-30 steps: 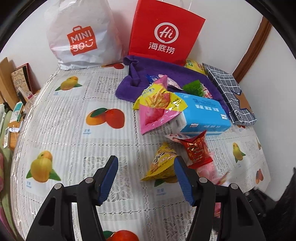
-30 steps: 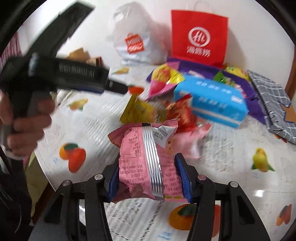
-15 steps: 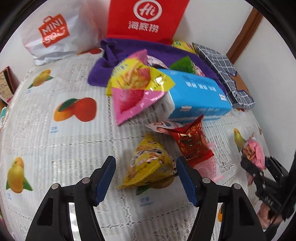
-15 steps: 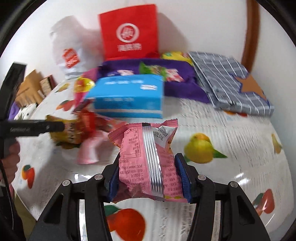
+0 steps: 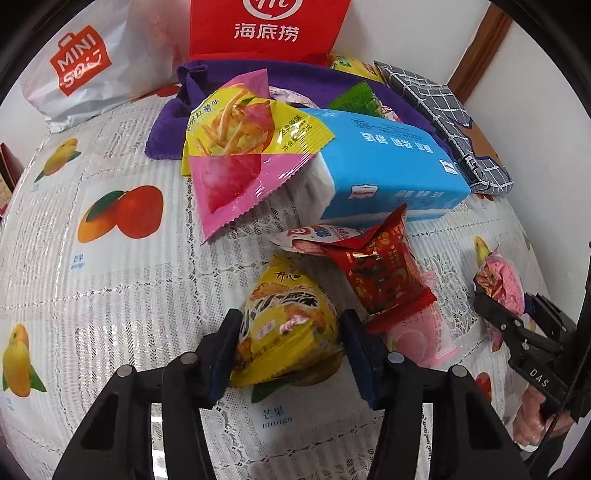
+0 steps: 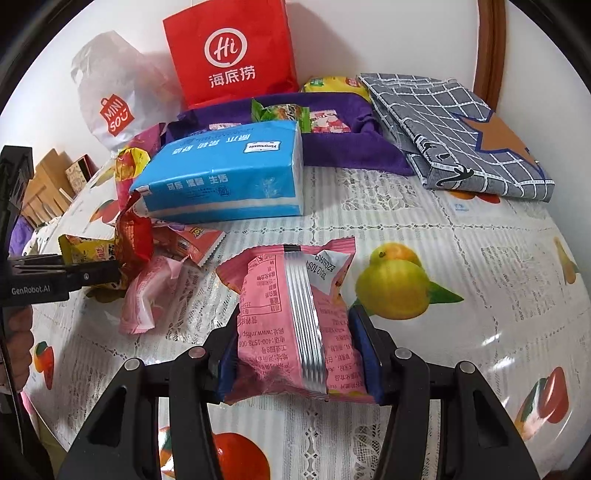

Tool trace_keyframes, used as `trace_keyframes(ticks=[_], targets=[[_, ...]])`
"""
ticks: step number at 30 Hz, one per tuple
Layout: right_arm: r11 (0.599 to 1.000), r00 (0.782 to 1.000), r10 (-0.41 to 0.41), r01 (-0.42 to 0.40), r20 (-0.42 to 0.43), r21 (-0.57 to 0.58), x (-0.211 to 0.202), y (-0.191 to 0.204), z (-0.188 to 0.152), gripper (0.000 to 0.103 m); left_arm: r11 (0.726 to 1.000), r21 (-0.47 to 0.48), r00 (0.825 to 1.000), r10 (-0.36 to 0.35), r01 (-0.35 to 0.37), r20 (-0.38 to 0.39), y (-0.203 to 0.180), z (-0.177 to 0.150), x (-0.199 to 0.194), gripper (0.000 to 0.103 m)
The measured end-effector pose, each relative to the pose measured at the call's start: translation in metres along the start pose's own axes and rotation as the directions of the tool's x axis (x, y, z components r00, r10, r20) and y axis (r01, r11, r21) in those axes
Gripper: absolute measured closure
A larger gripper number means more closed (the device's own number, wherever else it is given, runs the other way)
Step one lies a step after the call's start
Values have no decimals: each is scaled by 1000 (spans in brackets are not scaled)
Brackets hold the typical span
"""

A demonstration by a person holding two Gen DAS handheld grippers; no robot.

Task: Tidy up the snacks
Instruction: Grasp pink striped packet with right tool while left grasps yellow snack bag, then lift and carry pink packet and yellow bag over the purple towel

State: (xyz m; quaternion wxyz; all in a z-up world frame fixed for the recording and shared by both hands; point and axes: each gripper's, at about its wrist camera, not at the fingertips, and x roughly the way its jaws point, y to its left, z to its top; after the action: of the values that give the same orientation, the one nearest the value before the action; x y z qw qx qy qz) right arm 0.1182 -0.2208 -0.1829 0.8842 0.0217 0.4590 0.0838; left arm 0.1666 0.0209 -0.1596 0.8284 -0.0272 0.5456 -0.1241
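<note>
My left gripper has its blue pads on both sides of a yellow snack packet lying on the table, touching it. My right gripper is shut on a pink snack packet and holds it above the tablecloth; it also shows at the right edge of the left wrist view. A red packet, a pale pink packet and a pink-and-yellow chips bag lie around a blue tissue pack.
A purple cloth with more snacks lies behind the tissue pack. A red paper bag and a white Miniso bag stand against the wall. A folded grey checked cloth lies at the back right. The fruit-print tablecloth covers the table.
My left gripper has moved forward and down and narrowed around the yellow packet. My right gripper has swung right with the pink packet and holds it steady.
</note>
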Motion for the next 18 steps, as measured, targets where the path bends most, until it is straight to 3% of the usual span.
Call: trace_keyframes(ticks=[18], targets=[[1000,999,-9,9,45,-7,-25,4,19,49,997,-76,998,6,-1,64,16,-2,-38,54]])
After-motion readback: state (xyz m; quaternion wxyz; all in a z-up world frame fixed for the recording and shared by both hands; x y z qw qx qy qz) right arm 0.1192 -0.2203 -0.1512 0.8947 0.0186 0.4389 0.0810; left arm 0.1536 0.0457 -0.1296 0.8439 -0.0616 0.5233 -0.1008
